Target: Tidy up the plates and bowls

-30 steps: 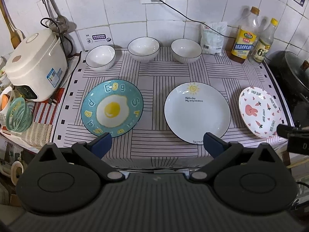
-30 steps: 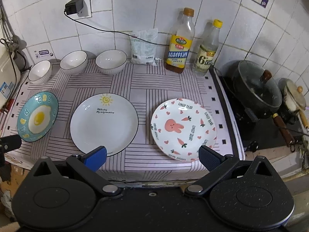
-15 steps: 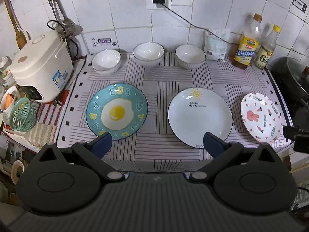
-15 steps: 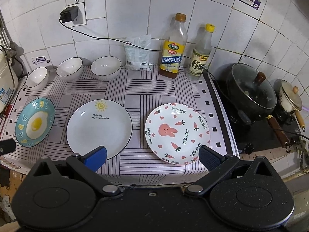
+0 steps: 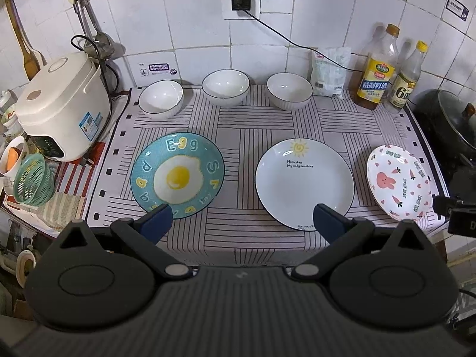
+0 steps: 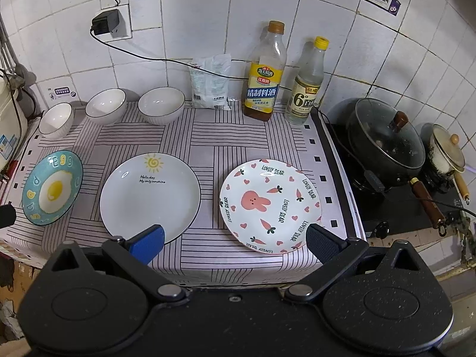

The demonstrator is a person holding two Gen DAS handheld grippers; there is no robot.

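Three plates lie in a row on the striped cloth: a teal egg plate [image 5: 177, 175] [image 6: 52, 187], a white sun plate [image 5: 304, 181] [image 6: 150, 197] and a pink rabbit plate [image 5: 399, 182] [image 6: 270, 206]. Three white bowls [image 5: 161, 99] [image 5: 225, 86] [image 5: 289, 90] stand behind them near the wall; they also show in the right wrist view [image 6: 56, 118] [image 6: 106, 106] [image 6: 161, 105]. My left gripper [image 5: 241, 223] is open and empty, in front of the gap between the egg and sun plates. My right gripper [image 6: 235, 239] is open and empty, in front of the sun and rabbit plates.
A rice cooker [image 5: 61, 110] and green basket [image 5: 31, 180] stand at the left. Two bottles [image 6: 264, 73] [image 6: 306, 81] and a white bag [image 6: 210, 81] line the back wall. A lidded black pot [image 6: 385, 142] sits on the stove at the right.
Both grippers have pulled back and up from the counter, so the plates and bowls sit lower and smaller in view. Nothing on the counter has moved.
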